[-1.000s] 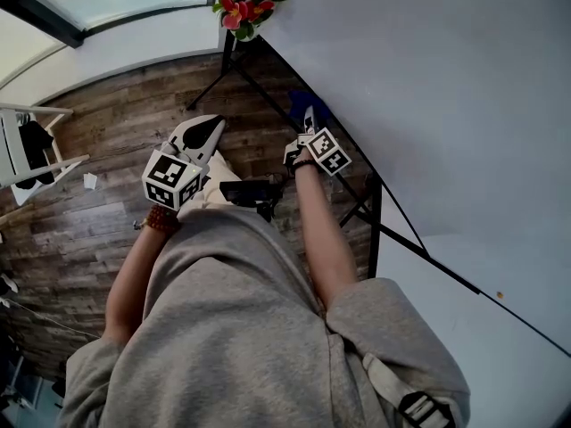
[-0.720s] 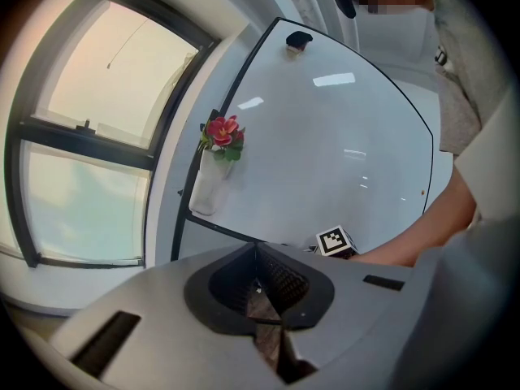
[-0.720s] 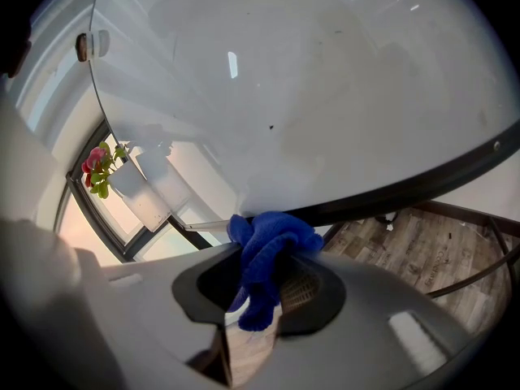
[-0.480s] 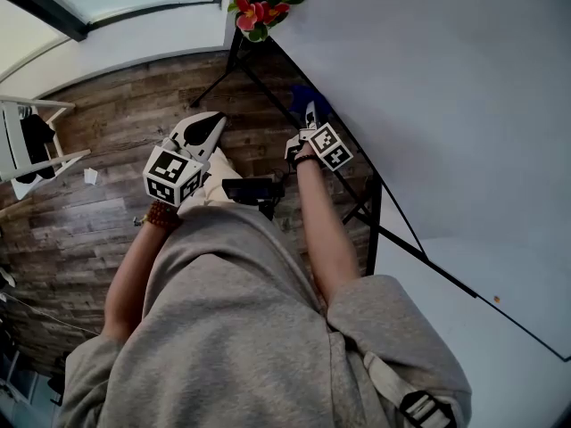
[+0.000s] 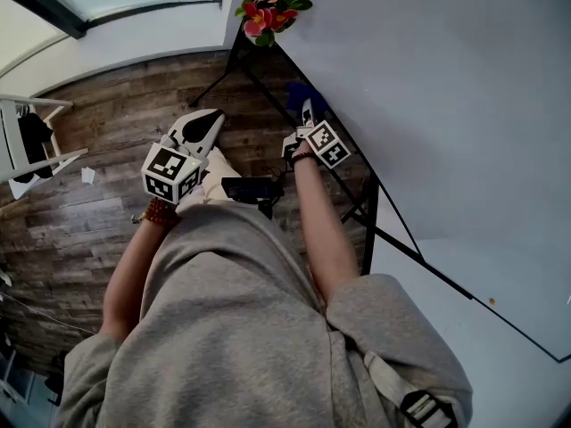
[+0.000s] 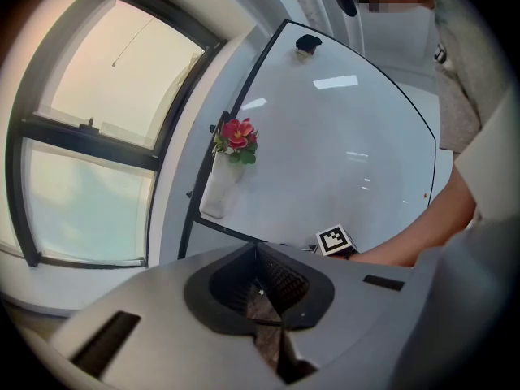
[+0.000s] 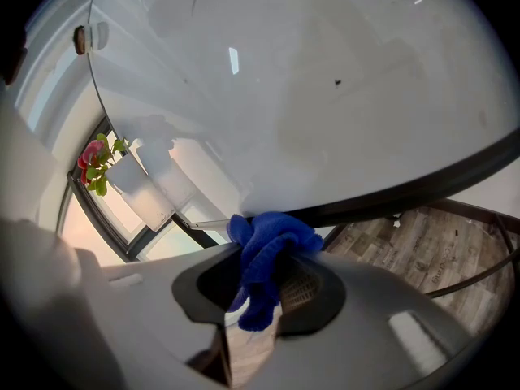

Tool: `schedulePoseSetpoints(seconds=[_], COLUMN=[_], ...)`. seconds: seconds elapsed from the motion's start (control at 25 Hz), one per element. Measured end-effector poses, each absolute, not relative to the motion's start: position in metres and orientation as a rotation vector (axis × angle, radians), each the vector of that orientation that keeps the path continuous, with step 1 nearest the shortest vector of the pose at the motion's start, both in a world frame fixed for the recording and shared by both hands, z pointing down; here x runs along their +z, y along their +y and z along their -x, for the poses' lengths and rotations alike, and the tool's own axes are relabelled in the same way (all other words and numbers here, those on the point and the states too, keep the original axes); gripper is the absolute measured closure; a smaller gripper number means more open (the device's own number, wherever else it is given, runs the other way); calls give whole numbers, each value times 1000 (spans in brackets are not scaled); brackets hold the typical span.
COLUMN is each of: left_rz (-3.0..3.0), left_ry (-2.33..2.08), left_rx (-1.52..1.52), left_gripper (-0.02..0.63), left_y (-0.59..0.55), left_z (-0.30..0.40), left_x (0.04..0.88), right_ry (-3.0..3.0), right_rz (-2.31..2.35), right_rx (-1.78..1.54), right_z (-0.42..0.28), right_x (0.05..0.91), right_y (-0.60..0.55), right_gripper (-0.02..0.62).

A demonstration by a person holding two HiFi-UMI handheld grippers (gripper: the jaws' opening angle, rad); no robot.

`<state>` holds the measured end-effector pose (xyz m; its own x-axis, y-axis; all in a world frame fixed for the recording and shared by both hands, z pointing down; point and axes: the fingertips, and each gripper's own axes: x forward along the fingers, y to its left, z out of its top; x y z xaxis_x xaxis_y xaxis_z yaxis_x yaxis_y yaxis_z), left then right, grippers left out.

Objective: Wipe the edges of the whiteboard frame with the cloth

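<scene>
Head view, jaws to frame: the right gripper (image 5: 308, 117) is at the lower edge of the whiteboard (image 5: 428, 87), with the blue cloth (image 5: 299, 96) at its tip.
Head view, axis: the dark frame (image 5: 513, 327) runs as one long diagonal line past the tip, up toward the flowers (image 5: 268, 16) and back toward the person.
Head view, nearer hand: the right one. The left gripper (image 5: 201, 130) hangs over the wooden floor (image 5: 98, 221), well apart from the board.
Left gripper view: the left gripper (image 6: 262, 289) has its jaws together with nothing in them. The frame (image 6: 241, 116) lies well ahead.
Right gripper view, grip: the right gripper (image 7: 258, 295) has its jaws pinched on the cloth (image 7: 264, 258).
Right gripper view, contact: the bunched top of the cloth seems to press on the frame (image 7: 422, 187), though the cloth itself hides the meeting point.
Cut off: the far ends of the frame.
</scene>
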<state>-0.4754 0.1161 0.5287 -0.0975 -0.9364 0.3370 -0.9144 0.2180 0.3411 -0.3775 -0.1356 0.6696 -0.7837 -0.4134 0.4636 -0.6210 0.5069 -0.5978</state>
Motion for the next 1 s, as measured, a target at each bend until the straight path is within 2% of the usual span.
schedulePoseSetpoints(seconds=[1.0], left_rz=[-1688], left_ry=[-2019], left_rx=[-48], left_gripper=[597], left_y=[117], left_z=[518], left_x=[537], right_ry=[-2510], right_rz=[-854], right_rx=[1211], right_z=[432], right_x=[671], right_y=[-126], right_gripper=[488])
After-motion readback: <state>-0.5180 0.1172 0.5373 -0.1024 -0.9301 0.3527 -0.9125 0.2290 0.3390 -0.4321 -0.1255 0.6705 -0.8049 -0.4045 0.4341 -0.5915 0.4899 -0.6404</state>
